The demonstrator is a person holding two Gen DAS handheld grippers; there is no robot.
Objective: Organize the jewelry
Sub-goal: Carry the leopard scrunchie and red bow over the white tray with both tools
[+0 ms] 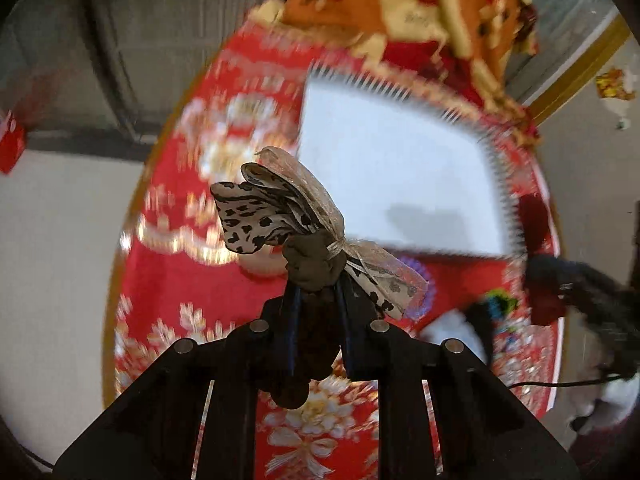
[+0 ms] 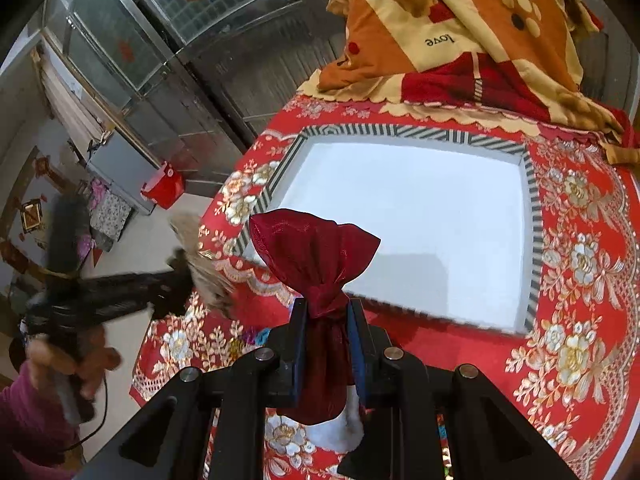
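My left gripper is shut on a dark olive scrunchie with a leopard-print and sheer ribbon bow, held above the red floral tablecloth. My right gripper is shut on a dark red organza pouch, held just in front of the near edge of the white tray. The white tray with a striped rim lies on the table; it also shows blurred in the left wrist view. The left gripper with its bow appears blurred at the left of the right wrist view.
A round table with a red and gold floral cloth carries a folded orange, cream and red blanket at the back. Small colourful items and something white lie on the cloth at right. A red bag stands on the floor.
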